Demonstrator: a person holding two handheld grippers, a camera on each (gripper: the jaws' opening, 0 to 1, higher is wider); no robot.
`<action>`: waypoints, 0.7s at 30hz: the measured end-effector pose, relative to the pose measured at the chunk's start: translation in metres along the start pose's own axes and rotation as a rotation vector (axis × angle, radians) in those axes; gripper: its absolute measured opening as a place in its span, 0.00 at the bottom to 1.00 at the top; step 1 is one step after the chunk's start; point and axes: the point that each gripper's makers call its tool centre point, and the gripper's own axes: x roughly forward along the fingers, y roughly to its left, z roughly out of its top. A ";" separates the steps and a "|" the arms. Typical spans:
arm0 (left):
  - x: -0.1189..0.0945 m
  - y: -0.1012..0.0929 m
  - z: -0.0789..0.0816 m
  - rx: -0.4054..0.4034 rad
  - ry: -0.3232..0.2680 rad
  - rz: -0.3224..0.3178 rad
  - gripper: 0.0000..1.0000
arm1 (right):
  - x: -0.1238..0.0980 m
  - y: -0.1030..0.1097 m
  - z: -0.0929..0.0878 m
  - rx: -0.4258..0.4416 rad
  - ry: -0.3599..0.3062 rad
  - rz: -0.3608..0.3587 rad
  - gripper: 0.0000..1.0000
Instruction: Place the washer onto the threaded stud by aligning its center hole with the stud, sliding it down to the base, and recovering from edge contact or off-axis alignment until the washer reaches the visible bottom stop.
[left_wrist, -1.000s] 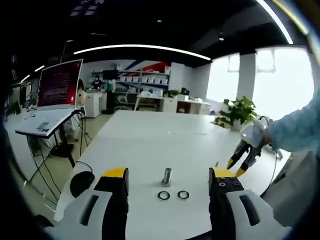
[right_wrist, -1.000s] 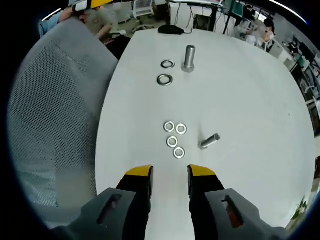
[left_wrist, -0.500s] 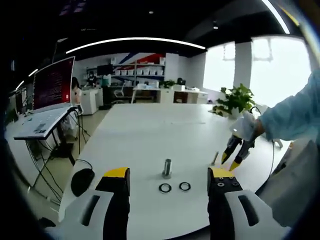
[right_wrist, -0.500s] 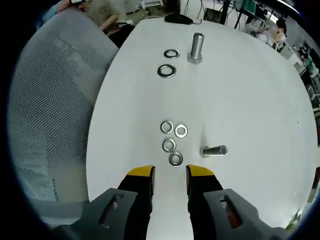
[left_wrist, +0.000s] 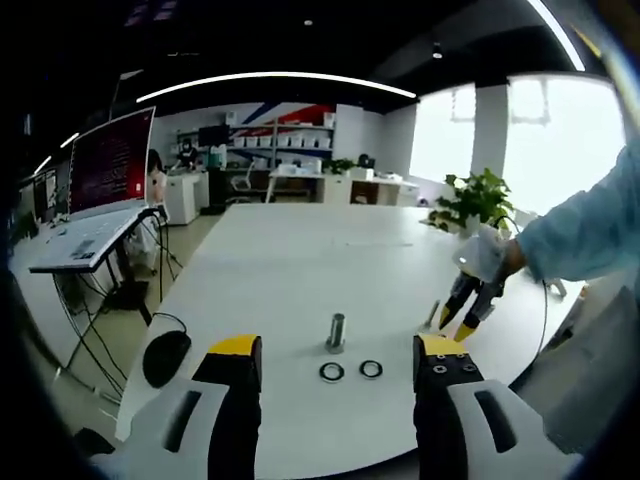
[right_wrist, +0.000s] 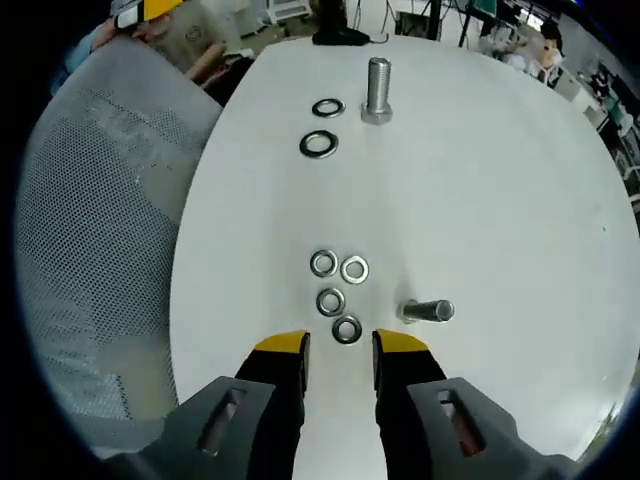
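An upright threaded stud (left_wrist: 336, 332) stands on the white table (left_wrist: 300, 270), with two dark-ringed washers (left_wrist: 331, 372) just in front of it. My left gripper (left_wrist: 337, 348) hovers near the table's edge, open wide and holding nothing. In the right gripper view, several small silver washers (right_wrist: 331, 301) lie in a cluster, and the nearest washer (right_wrist: 347, 329) sits just ahead of my right gripper (right_wrist: 340, 343). That gripper is open with a narrow gap and nothing in it. The stud (right_wrist: 378, 88) and its two washers (right_wrist: 319, 144) lie farther off. My right gripper (left_wrist: 455, 322) also shows pointing down at the table.
A loose bolt (right_wrist: 428, 311) lies on its side right of the washer cluster. A grey mesh chair (right_wrist: 90, 250) stands along the table's left edge. A black mouse (left_wrist: 166, 357) rests at the table's corner. Desks, a monitor and a plant (left_wrist: 478, 220) stand beyond.
My right gripper has come closer to the small washer cluster, so the nearest washer now lies right at its fingertips. The left gripper has barely shifted.
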 end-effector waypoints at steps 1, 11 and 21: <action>0.000 0.001 0.000 -0.003 -0.002 0.002 0.60 | 0.000 0.000 0.000 -0.001 0.001 -0.003 0.27; -0.001 0.002 -0.002 -0.008 0.005 0.009 0.58 | 0.006 -0.003 0.002 -0.027 0.040 -0.012 0.22; -0.001 0.006 -0.002 -0.009 0.003 0.018 0.59 | 0.005 -0.006 0.000 -0.076 0.054 -0.043 0.18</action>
